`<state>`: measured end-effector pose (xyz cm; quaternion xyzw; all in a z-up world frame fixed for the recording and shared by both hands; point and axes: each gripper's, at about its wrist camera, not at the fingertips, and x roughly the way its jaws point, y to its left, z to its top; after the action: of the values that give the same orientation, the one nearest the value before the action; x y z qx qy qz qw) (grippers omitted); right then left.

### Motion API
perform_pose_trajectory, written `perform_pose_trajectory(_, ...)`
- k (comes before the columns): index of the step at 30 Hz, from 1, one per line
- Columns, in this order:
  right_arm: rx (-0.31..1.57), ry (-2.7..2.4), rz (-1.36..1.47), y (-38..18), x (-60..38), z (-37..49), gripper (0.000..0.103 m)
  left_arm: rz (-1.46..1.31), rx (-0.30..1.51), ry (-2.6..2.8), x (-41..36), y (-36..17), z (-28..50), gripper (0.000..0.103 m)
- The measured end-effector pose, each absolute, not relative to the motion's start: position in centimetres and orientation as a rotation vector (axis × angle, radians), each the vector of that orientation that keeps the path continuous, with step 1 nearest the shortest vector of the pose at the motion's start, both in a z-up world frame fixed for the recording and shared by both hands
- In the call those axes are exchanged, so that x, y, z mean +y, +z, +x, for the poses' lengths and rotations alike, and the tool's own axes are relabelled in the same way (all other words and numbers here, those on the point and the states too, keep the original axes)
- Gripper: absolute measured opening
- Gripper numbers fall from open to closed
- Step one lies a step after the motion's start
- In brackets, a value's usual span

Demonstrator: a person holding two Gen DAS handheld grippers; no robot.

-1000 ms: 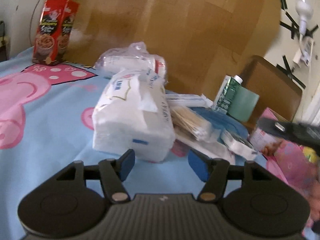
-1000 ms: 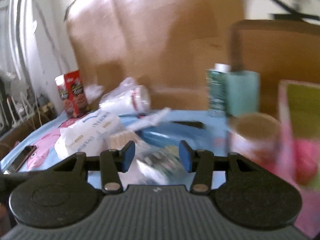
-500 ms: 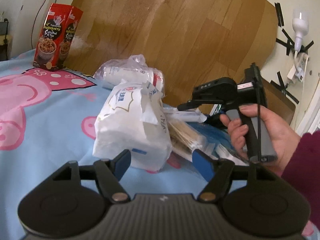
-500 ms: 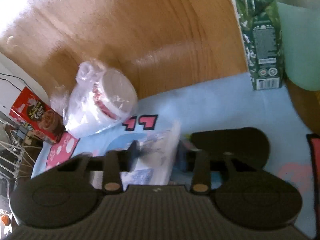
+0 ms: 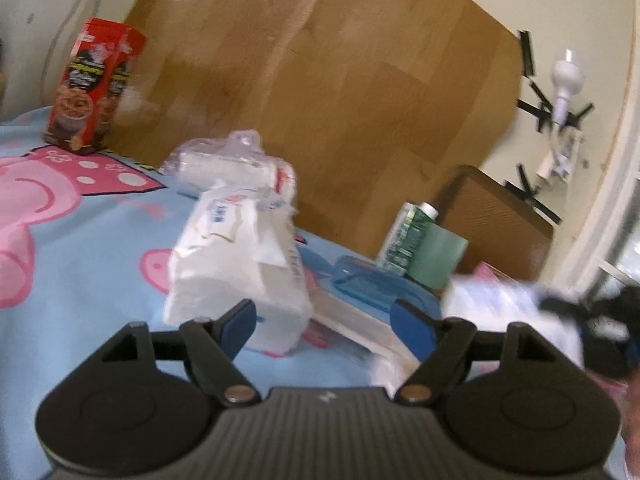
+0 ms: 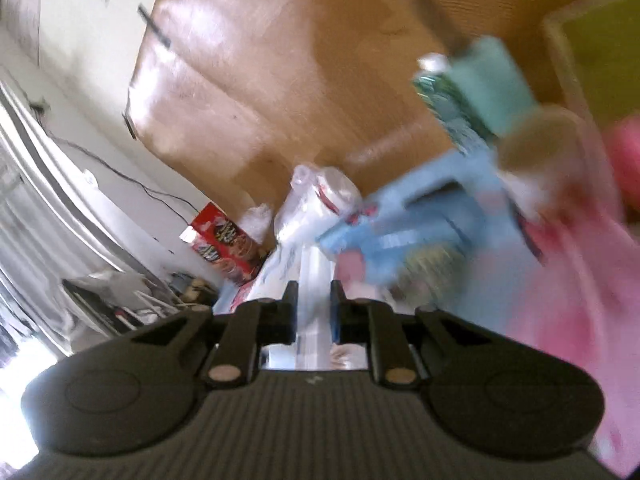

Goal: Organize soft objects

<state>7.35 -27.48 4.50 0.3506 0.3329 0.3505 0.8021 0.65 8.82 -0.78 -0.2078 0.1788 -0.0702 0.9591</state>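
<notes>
A white tissue pack (image 5: 236, 264) lies on the blue cartoon sheet (image 5: 80, 264), just beyond my left gripper (image 5: 326, 322). Its jaws are opening and nothing is between them. Behind the pack sits a clear bag of white rolls (image 5: 232, 164). My right gripper (image 6: 314, 300) is closing on a thin white plastic packet (image 6: 314, 276), which fills the narrow gap between its pads. In the left wrist view that gripper (image 5: 592, 312) is a dark blur at the far right, with the white packet (image 5: 500, 304) at its tip. The right wrist view is tilted and smeared.
A red snack box (image 5: 92, 88) stands far left by the wooden board (image 5: 340, 80). A flat blue box (image 5: 372, 284), a green carton (image 5: 408, 236) and a teal cup (image 5: 438, 256) crowd the right side. Pink items (image 6: 580, 300) lie further right.
The right gripper reached over the pile, narrowed around the white packet and swung away to the right with it, rolling as it went. The left jaws spread wider.
</notes>
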Motion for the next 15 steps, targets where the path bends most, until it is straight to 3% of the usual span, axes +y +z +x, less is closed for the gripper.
perform_pose_trajectory(4, 0.731, 0.67, 0.788, 2.3, -32.1, 2.6, 0.021, -0.371, 0.416, -0.244, 7.2, -0.5, 1.1, 0.076)
perform_pose_trajectory(8, 0.742, 0.497, 0.647, 1.4, -33.9, -0.5, 0.046, -0.371, 0.485, -0.374, 3.9, 0.2, 1.0, 0.076)
perform_pose_trajectory(15, 0.601, 0.584, 0.267, 3.6, -32.1, -4.9, 0.074, -0.238, 0.567, -0.565, -3.3, 1.9, 0.2, 0.076)
